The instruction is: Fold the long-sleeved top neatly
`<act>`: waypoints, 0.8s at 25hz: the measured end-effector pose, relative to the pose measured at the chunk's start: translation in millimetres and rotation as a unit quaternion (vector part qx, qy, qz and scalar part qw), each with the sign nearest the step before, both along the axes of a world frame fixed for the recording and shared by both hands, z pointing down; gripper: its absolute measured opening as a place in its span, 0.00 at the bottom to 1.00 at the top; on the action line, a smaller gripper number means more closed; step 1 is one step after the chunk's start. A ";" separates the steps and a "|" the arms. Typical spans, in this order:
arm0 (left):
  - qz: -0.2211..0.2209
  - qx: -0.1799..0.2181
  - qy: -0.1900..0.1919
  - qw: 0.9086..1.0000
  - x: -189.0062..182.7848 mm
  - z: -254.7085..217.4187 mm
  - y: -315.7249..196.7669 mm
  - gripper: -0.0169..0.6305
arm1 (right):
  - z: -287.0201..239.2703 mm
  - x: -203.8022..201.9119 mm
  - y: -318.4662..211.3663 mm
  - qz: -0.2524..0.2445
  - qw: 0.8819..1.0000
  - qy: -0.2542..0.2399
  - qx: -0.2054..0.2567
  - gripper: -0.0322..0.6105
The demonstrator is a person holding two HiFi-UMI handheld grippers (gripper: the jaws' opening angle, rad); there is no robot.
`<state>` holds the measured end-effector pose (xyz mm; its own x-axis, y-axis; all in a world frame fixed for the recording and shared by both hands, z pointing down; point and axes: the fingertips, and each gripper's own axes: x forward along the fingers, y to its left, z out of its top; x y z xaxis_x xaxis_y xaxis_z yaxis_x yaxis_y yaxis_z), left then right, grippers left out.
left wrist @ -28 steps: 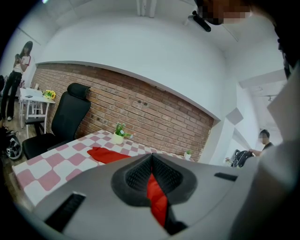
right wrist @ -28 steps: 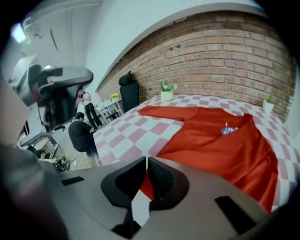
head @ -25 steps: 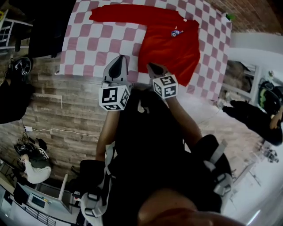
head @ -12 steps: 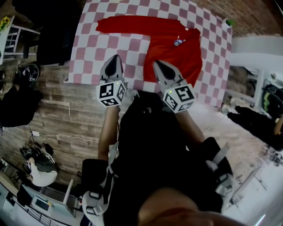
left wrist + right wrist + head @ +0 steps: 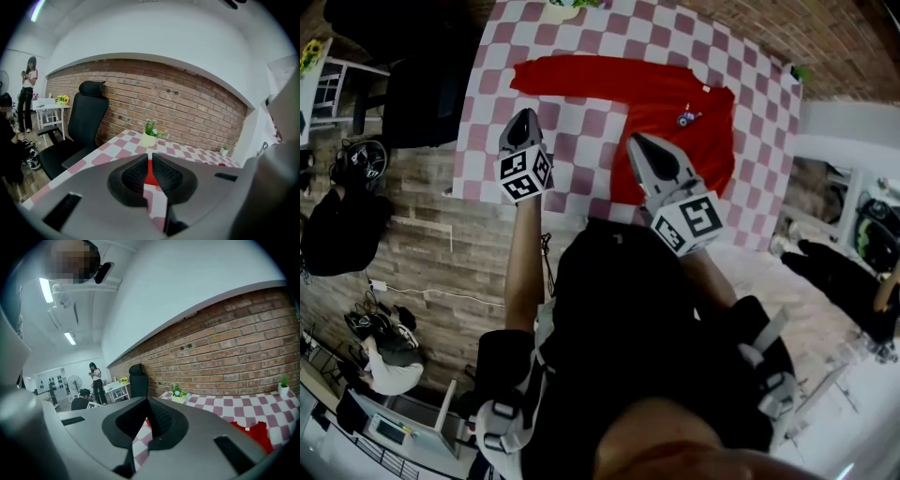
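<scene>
Both my grippers hang shut and empty above the checked table (image 5: 572, 122).

My left gripper (image 5: 524, 115) has its jaws pressed together on nothing and sits over the pink-and-white cloth, just left of the red long-sleeved top (image 5: 680, 141). My right gripper (image 5: 637, 142) is also closed and empty, and it hangs over the left side of the top's body. The top lies flat with one sleeve (image 5: 572, 73) stretched out to the left. A small potted plant (image 5: 149, 132) stands at the table's far edge, near the brick wall.
</scene>
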<state>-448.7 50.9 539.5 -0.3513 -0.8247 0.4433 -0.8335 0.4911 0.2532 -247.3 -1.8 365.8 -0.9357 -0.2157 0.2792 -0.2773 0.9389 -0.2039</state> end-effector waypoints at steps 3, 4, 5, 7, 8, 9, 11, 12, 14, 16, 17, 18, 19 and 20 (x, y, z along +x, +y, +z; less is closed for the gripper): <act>-0.020 -0.025 0.011 0.999 -38.2 30.0 -12.9 0.06 | 8.9 -10.7 -15.3 -0.005 1.000 0.009 -0.008 0.06; -0.024 -0.034 0.016 0.999 -49.4 41.0 -17.1 0.10 | 12.9 -14.0 -19.8 -0.006 1.000 0.012 -0.013 0.06; -0.026 -0.044 0.022 0.998 -60.1 52.4 -21.2 0.14 | 17.1 -17.4 -24.1 -0.008 1.000 0.015 -0.017 0.06; -0.028 -0.065 0.033 0.997 -79.4 75.3 -27.4 0.15 | 25.5 -24.7 -32.7 -0.011 0.999 0.021 -0.024 0.06; -0.029 -0.076 0.039 0.996 -87.7 86.4 -29.0 0.16 | 29.4 -28.1 -37.0 -0.011 0.999 0.024 -0.026 0.06; -0.029 -0.085 0.045 0.995 -94.9 97.2 -29.9 0.16 | 32.8 -31.0 -41.4 -0.012 0.999 0.027 -0.028 0.06; -0.029 -0.101 0.057 0.993 -106.2 116.9 -31.5 0.16 | 37.5 -35.8 -50.0 -0.012 0.999 0.029 -0.030 0.06; -0.028 -0.108 0.061 0.992 -110.8 125.0 -32.7 0.16 | 39.7 -37.5 -53.8 -0.013 0.999 0.030 -0.031 0.06; -0.024 -0.122 0.068 0.990 -118.3 138.3 -36.0 0.17 | 44.9 -39.5 -60.0 -0.013 0.999 0.034 -0.037 0.06; -0.021 -0.137 0.074 0.988 -123.2 151.1 -40.1 0.17 | 50.8 -40.4 -64.6 -0.014 0.998 0.040 -0.043 0.06; -0.019 -0.144 0.076 0.986 -124.9 157.7 -41.7 0.18 | 53.8 -40.4 -66.3 -0.014 0.998 0.043 -0.045 0.06; -0.018 -0.151 0.077 0.985 -126.3 164.3 -42.5 0.18 | 56.5 -40.4 -67.6 -0.015 0.998 0.046 -0.048 0.06; -0.018 -0.156 0.080 0.984 -127.6 170.3 -42.6 0.18 | 59.0 -40.2 -68.7 -0.015 0.997 0.049 -0.049 0.06; -0.017 -0.158 0.082 0.984 -129.0 174.9 -42.5 0.18 | 61.2 -40.0 -69.8 -0.015 0.997 0.051 -0.051 0.06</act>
